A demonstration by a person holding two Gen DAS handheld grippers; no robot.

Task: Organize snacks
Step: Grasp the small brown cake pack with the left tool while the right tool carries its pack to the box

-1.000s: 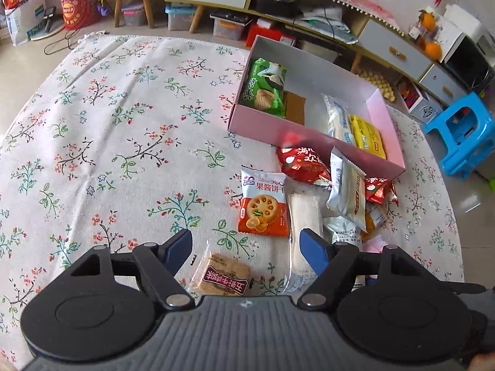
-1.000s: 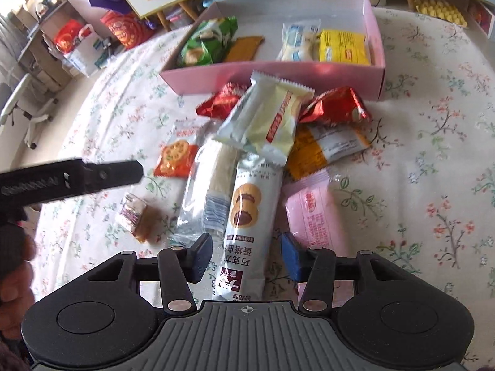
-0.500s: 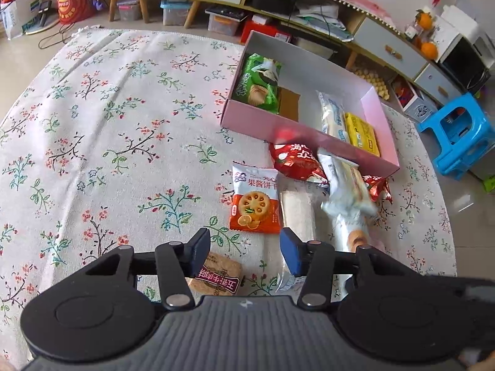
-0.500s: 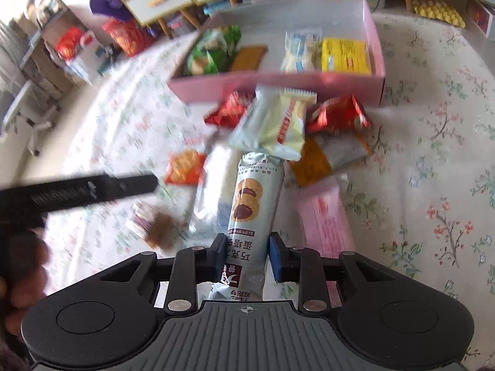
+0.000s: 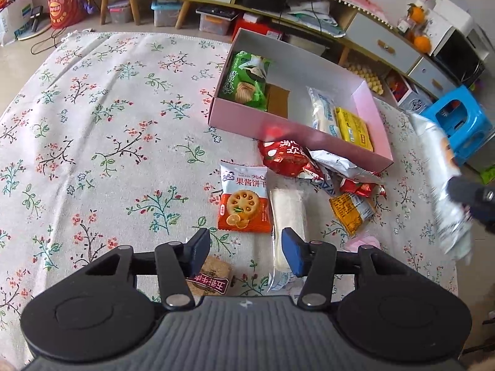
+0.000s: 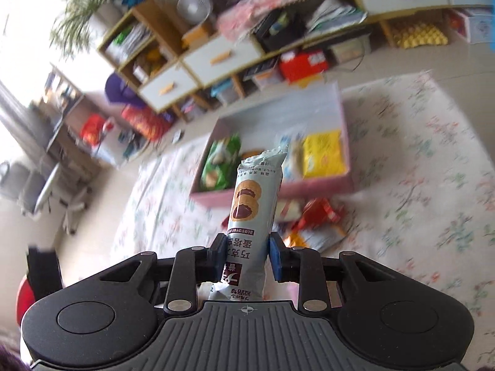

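A table under a floral cloth carries everything, with the pink box as the anchor toward its far side. Just in front of the box's near wall lie a red packet, a silver wrapper and an orange-yellow packet in a loose heap. Nearer than those lie an orange biscuit packet, a long white packet touching it, and a small brown biscuit.

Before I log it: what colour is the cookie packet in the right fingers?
Pale grey-blue cookie packet, brown biscuits printed on it; clearest in the right wrist view.
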